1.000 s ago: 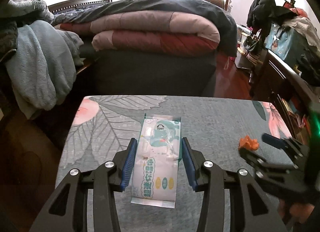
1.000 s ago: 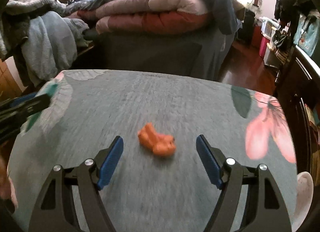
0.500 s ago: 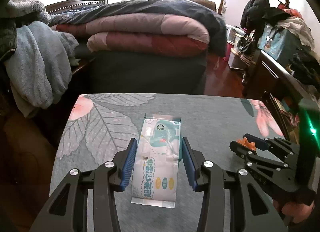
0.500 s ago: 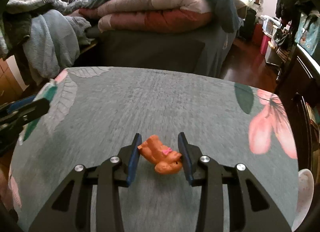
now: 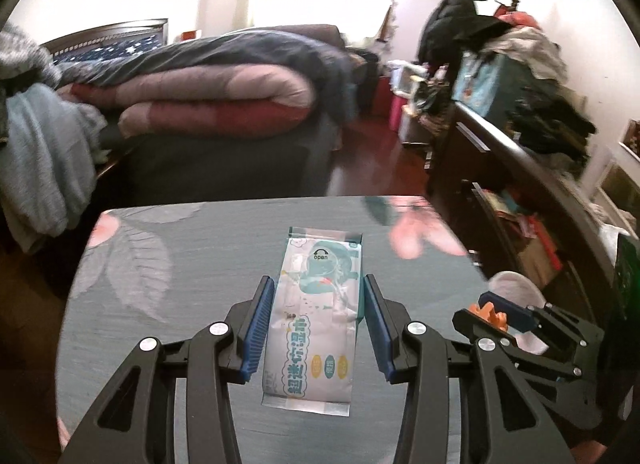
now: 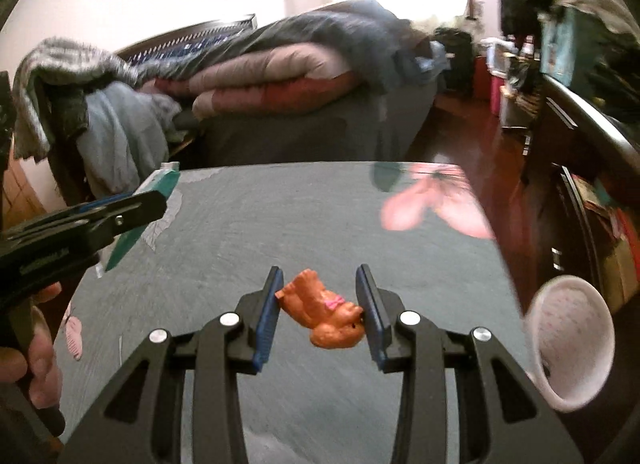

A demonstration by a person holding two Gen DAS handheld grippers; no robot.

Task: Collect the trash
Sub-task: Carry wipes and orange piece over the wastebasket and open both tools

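Packet (image 5: 316, 316) sits between the blue pads of the left gripper (image 5: 316, 328), pinched across its width, long axis running away from the camera. In the right wrist view its teal end (image 6: 160, 184) pokes out past the left gripper's fingers, clear of the table (image 5: 200, 248); appears lifted. Film wrapper, soft fill, judged light and squashy; glossy, so it may slip if squeezed loosely. Mid-body grip across the narrow width looks sound; the flat sealed ends would crumple.

Right gripper (image 6: 318, 312) fingers pinch a small orange toy (image 6: 320, 314), a bear-like figure with a pink bow, lying slantwise between the pads. One pad meets its feet end, the other its head end. Judged rigid, light, rounded: contact patches are small, so it could pivot or pop out under a jolt. A hold across the belly would seat it better.

White cup-like bin (image 6: 572, 340) stands just right of the right gripper, mouth facing the camera. Likely drop point.
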